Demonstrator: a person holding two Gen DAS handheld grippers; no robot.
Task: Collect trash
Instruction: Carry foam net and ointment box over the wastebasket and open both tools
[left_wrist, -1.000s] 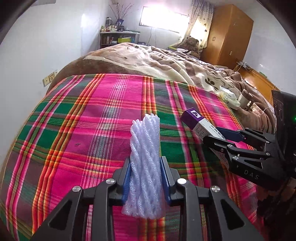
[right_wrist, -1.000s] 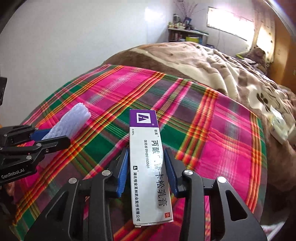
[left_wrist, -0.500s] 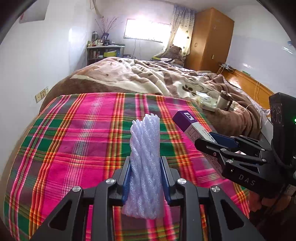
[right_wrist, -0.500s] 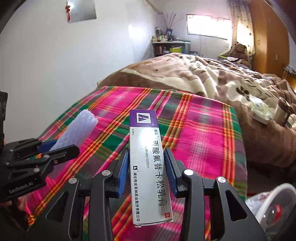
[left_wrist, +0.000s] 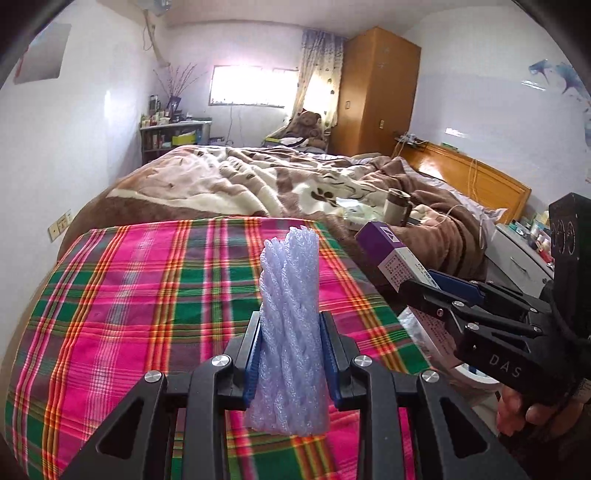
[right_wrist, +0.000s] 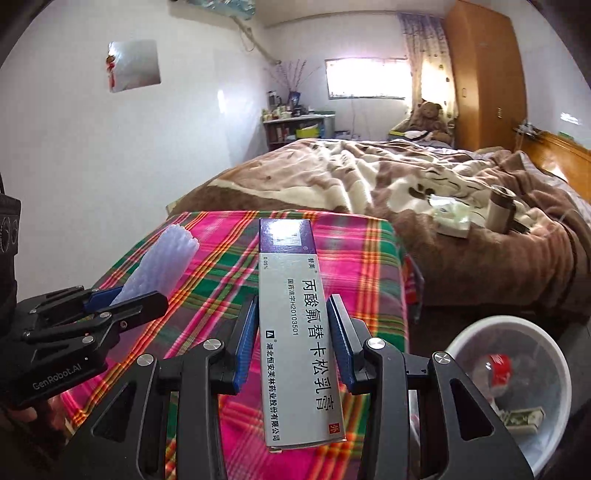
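The ointment box (right_wrist: 299, 332) reads "丙酸氟替卡松乳膏", "0.05%", "国药准字H20103501", and "湖北恒安芙林药业股份有限公司", with a red "外" mark. "GenRobot.AI" stands on the left gripper (right_wrist: 122, 299). "DAS" stands on the right gripper (left_wrist: 421, 284).

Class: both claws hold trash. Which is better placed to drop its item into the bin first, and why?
Probably the right claw, holding the purple-and-white medicine carton: the white round plastic bin sits just to its right. The left claw, gripping the pale foam net sleeve, is farther away.
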